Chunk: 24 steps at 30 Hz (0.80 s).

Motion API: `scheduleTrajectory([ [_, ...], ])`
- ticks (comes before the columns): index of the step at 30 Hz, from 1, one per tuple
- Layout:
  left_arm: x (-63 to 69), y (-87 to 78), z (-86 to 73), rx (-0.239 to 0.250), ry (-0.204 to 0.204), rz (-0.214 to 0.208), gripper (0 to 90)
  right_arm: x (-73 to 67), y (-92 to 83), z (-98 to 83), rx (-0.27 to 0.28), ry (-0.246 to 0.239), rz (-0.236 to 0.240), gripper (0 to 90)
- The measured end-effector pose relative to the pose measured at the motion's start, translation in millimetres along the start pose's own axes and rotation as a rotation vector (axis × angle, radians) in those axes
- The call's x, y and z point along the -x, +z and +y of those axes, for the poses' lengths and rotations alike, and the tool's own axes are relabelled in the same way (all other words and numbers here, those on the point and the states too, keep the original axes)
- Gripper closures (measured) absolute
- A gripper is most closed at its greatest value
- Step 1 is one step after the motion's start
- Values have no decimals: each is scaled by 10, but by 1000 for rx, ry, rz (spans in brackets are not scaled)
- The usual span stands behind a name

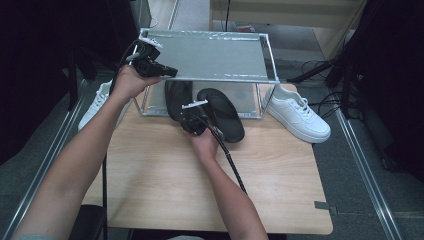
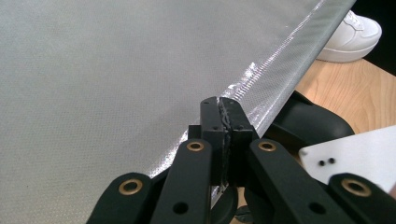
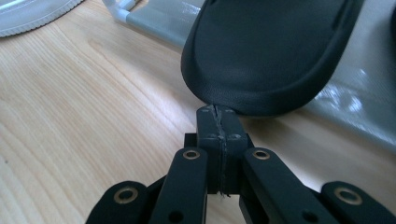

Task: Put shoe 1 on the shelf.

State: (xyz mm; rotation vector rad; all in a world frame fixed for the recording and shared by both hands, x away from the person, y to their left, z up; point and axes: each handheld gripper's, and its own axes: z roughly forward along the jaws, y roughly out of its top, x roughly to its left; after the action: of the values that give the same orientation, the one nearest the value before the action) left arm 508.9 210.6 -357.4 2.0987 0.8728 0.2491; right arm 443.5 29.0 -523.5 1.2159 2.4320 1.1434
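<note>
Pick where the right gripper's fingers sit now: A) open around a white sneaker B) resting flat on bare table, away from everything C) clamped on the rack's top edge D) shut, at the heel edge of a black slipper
D: in the right gripper view the right gripper has its fingers pressed together right at the rounded end of the black slipper; the high view shows it low by the slippers at the rack's bottom shelf.
</note>
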Motion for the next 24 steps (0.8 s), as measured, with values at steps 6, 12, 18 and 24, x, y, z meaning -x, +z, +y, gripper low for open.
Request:
scheduleTrajectory([
  [6, 1, 0, -10, 7, -8, 1, 899, 47, 68, 39, 3, 55, 37, 900],
  [12, -2, 0, -12, 9, -24, -1, 899, -2, -72, -54, 4, 13, 58, 900],
  [18, -23, 3, -16, 13, -35, -11, 898, 1, -333, -194, 23, 9, 81, 900],
  [24, -6, 1, -16, 12, -33, -1, 898, 44, -648, -342, 42, 19, 105, 900],
])
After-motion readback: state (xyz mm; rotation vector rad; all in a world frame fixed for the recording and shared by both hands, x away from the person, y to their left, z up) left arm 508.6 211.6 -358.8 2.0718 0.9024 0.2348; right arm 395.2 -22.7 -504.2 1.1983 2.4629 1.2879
